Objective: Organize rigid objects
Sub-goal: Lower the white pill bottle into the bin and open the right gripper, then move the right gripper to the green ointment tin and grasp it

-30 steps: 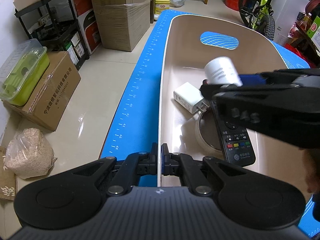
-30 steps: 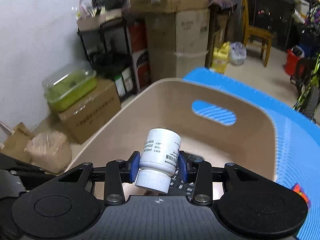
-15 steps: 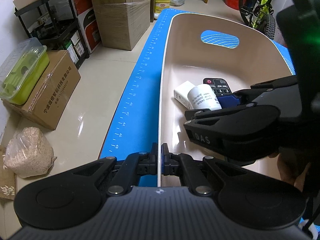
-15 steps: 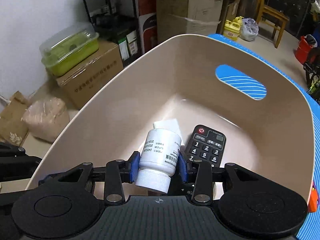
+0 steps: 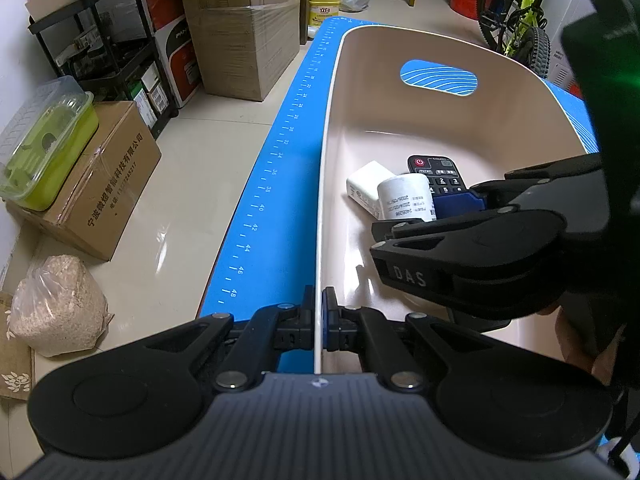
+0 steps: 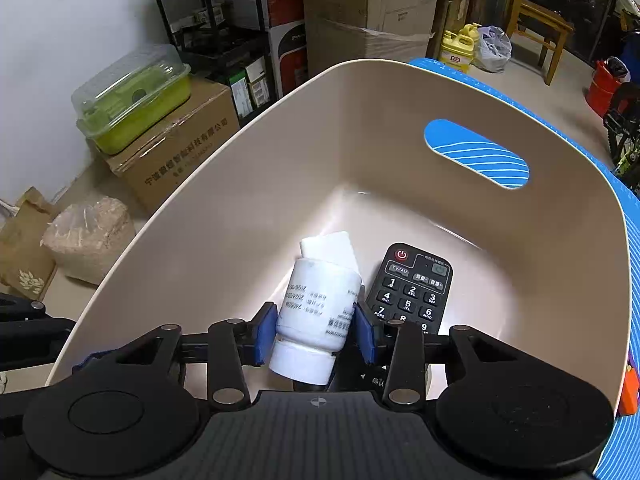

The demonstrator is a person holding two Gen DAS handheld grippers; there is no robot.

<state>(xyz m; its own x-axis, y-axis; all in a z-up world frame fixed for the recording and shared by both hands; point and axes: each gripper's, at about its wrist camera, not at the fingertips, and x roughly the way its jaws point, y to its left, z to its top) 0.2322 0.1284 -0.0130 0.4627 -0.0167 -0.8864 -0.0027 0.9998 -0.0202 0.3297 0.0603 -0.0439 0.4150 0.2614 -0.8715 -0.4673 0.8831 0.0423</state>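
A beige plastic bin (image 5: 332,128) stands on a blue mat (image 5: 276,184). My left gripper (image 5: 319,320) is shut on the bin's near rim, with the thin wall pinched between its fingers. Inside the bin lie a white charger (image 5: 366,188) and a black remote (image 5: 436,172). My right gripper (image 6: 316,332) reaches down into the bin (image 6: 260,168) with a white bottle (image 6: 320,300) between its blue pads, cap toward the camera. Its jaws are opening, though the pads still touch the bottle's sides. The bottle (image 5: 404,198) hangs just over the charger (image 6: 328,244), beside the remote (image 6: 412,288).
On the floor to the left are a cardboard box (image 5: 104,184) with a green lidded container (image 5: 44,148) on it, a bag of grain (image 5: 60,304), a black shelf (image 5: 108,52) and stacked boxes (image 5: 240,28). A bicycle (image 5: 516,16) and a yellow jug (image 5: 324,4) stand beyond the bin.
My right gripper has come down into the bin with the bottle and tipped further downward. Its pads now stand slightly wider apart. My left gripper has kept its hold on the rim.
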